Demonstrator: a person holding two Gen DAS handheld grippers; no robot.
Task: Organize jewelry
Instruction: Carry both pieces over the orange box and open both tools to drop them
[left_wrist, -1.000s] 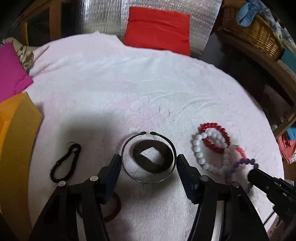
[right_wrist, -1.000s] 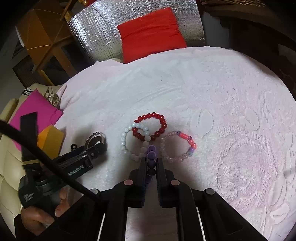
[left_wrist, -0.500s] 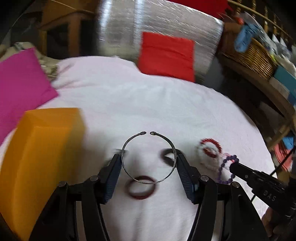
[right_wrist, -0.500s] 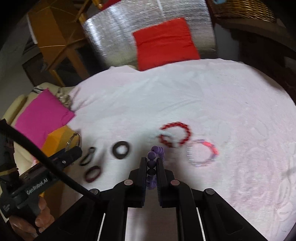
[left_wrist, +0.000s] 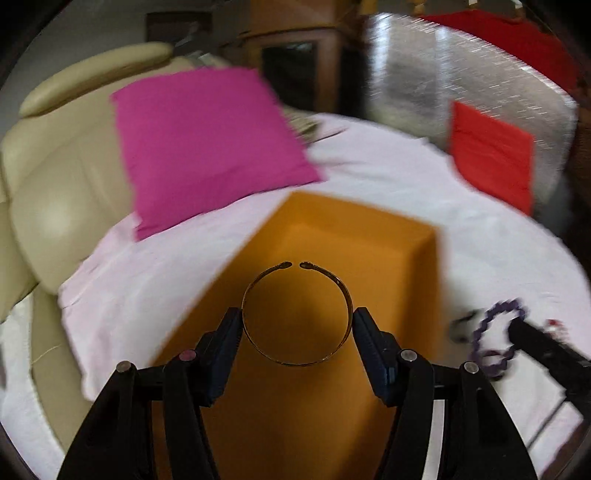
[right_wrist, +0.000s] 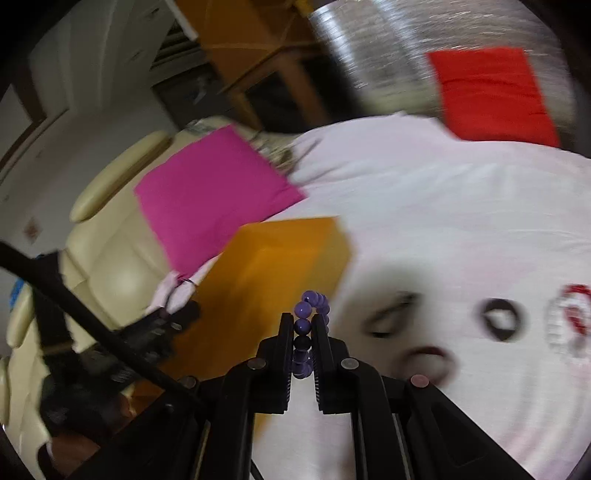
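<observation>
Left claw (left_wrist: 297, 321) grips a thin open metal bangle (left_wrist: 295, 314) across its width, held above the open orange box (left_wrist: 406, 258). Right claw (right_wrist: 303, 325), nearly closed, pinches a purple bead bracelet (right_wrist: 303, 326) beside the same box. The pink-clothed bench (right_wrist: 443, 221) carries a blurred dark ring (right_wrist: 500, 323) and red and white bead bracelets (right_wrist: 570, 317).

left gripper (left_wrist: 297, 325) gripping, right gripper (right_wrist: 303, 332) clamped
</observation>
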